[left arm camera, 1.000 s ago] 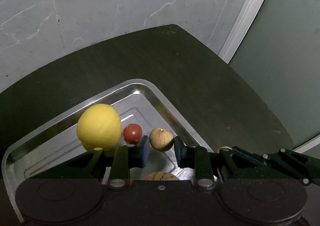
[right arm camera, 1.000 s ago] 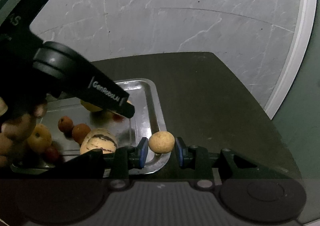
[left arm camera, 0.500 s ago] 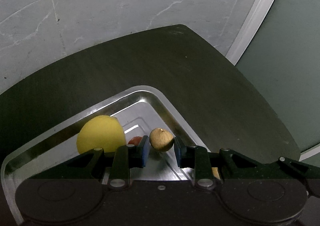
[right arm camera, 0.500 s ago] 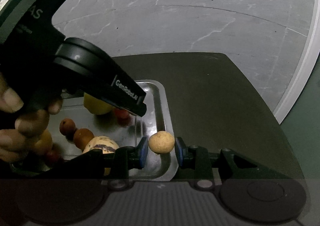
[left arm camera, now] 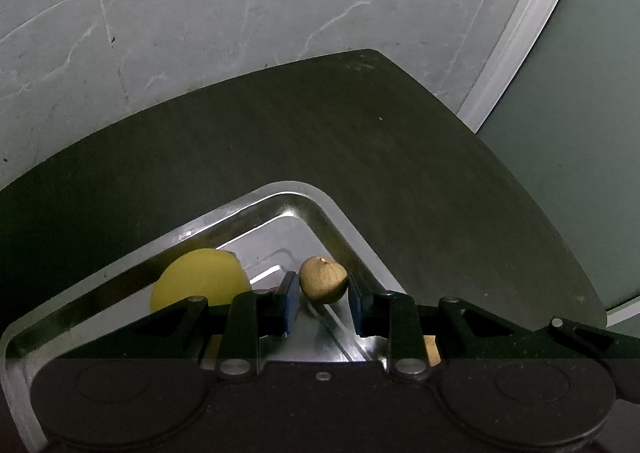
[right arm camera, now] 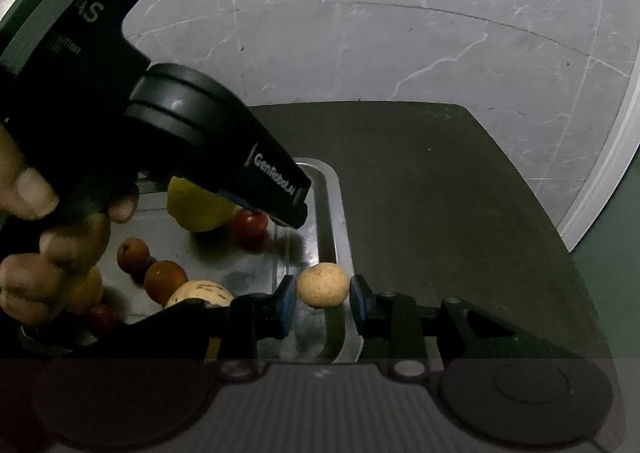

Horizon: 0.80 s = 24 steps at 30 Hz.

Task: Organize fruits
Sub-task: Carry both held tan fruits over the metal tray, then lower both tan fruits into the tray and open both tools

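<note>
i have two claws, and each one is holding a little round brown fruit. my left claw [left arm camera: 323, 289] is pinched on a small tan fruit [left arm camera: 323, 280] with a tiny tip on top. it hangs over the corner of the shiny metal tray [left arm camera: 340, 221]. my right claw [right arm camera: 323, 293] is pinched on a pale brown ball fruit [right arm camera: 323, 285], and that one hangs over the right edge of the same tray.

lots of fruit is in the tray already. there is a big yellow lemon [right arm camera: 196, 209], a red fruit [right arm camera: 251, 227] just beside it, two small orange fruits [right arm camera: 134, 249] close together, and a bumpy pale fruit with dark stripes [right arm camera: 200, 293] near my right claw. i can see a bit more fruit behind my hand [right arm camera: 48, 273], but it is too hidden to name.

the dark table [left arm camera: 360, 133] around the tray looks bare, with no fruit lying on it that i can see.

so i think the job is nearly done. what is left is to put these two little fruits down in the tray and let go.
</note>
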{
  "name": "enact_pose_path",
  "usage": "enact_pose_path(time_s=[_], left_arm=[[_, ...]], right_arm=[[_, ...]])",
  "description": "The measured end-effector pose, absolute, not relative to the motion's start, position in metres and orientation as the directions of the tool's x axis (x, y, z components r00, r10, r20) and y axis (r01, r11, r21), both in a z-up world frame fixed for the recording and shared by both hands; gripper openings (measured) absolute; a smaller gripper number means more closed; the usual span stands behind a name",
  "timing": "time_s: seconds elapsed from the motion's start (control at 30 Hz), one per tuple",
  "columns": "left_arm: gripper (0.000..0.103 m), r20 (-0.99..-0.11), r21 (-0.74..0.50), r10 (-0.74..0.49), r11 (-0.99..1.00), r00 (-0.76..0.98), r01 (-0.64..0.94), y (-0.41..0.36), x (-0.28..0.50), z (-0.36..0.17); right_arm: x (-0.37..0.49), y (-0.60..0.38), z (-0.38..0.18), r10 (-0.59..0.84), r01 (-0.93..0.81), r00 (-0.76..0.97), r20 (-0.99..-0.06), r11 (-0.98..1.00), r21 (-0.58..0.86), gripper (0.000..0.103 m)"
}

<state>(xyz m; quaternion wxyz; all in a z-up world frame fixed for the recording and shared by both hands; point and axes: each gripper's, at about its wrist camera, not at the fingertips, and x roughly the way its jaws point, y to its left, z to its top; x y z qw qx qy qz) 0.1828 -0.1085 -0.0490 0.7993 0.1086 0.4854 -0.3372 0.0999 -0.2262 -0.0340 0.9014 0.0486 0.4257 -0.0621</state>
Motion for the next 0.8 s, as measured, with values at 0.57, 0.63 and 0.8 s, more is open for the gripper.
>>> enact_pose_path(time_s=[0.57,0.63,0.8], left_arm=[[0.028,-0.854,-0.143,-0.422,0.754,0.305,0.641,-0.1153,0.1803,-0.0476],[0.028,-0.855,-0.142,-0.419,0.755,0.306,0.640,-0.1149,0.1808,-0.0475],[0.028,-0.858,-0.137,-0.411,0.762,0.310,0.633,-0.1145,0.1822,-0.0463]], right_arm=[[0.1048,-0.2301,-0.0375,-0.051,0.139,0.626,-0.778,0.989,0.048,0.032],[0.1061,-0.2301,-0.0380,-0.046,0.134,0.626,-0.778,0.990,0.049,0.032],[0.1094,-0.2309,-0.0379,-0.035,0.119,0.632,-0.774,0.992,0.053,0.032]])
